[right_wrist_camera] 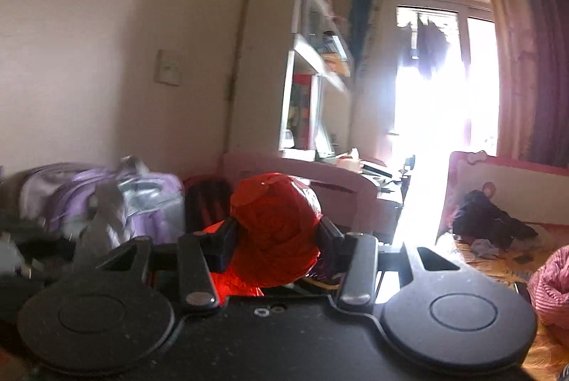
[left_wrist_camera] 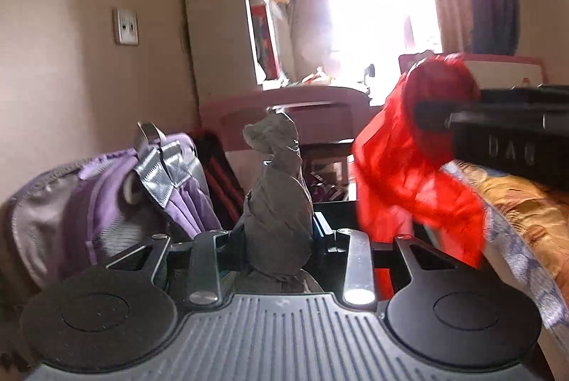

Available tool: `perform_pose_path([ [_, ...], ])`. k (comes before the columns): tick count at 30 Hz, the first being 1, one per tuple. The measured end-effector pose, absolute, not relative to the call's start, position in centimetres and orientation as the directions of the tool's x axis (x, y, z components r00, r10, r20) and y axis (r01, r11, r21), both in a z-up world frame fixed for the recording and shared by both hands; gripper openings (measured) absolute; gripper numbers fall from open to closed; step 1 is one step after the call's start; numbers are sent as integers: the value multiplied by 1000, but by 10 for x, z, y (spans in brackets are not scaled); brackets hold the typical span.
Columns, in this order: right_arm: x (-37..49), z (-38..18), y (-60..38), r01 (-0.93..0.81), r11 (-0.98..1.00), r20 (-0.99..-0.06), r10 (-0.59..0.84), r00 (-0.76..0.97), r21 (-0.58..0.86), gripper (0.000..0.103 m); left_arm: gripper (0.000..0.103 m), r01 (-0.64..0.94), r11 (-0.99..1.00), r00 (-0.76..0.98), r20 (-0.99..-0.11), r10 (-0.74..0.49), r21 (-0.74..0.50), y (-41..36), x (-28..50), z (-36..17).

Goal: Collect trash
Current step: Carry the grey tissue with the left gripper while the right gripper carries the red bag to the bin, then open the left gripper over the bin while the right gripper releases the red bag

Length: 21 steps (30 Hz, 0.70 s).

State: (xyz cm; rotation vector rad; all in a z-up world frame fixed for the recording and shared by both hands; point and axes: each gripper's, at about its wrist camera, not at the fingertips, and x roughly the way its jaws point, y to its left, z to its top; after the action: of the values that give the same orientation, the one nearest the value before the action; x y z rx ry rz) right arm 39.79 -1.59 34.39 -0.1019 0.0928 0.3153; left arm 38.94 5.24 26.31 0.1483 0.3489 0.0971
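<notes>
Two grippers are raised in your hands: your left gripper (left_wrist_camera: 275,231) has its fingers clamped on a crumpled grey bag (left_wrist_camera: 277,196) standing upright between them, and your right gripper (right_wrist_camera: 275,240) has its fingers clamped on a bunched red bag (right_wrist_camera: 275,231), beside a purple backpack (left_wrist_camera: 106,189).

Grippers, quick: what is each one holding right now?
Left gripper: closed on the crumpled grey-brown wad.
Right gripper: closed on the red plastic bag, which hangs below it.
</notes>
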Motion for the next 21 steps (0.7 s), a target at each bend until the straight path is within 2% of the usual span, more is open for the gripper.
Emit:
perform_pose_path([
  [3,426,333,-16,-307,951,-155,299,942,-29,46,34,-73,987,912,-390,126,146,62,417,246],
  [5,445,319,-8,-335,941,-238,316,918,-45,46,34,-59,987,895,-430,117,147,64,429,234],
  [8,461,299,1,-350,934,-314,312,897,-73,47,34,-46,988,875,-472,110,147,68,442,220],
  [10,471,290,4,-384,921,-385,334,860,-58,47,35,-48,989,865,-489,110,139,70,447,215],
  [15,477,280,5,-375,927,-456,328,827,-14,51,37,-27,990,855,-510,94,136,70,456,212],
  [16,475,279,5,-377,926,-464,332,821,-4,54,44,-31,991,853,-513,95,133,70,457,212],
  [17,474,279,5,-383,924,-470,340,815,4,55,61,-35,991,853,-513,97,129,69,455,212],
  [19,472,280,3,-390,921,-475,350,807,17,58,78,-44,990,860,-500,104,131,67,451,215],
  [21,467,283,-1,-383,923,-468,352,810,32,59,78,-51,989,869,-482,112,136,63,440,220],
])
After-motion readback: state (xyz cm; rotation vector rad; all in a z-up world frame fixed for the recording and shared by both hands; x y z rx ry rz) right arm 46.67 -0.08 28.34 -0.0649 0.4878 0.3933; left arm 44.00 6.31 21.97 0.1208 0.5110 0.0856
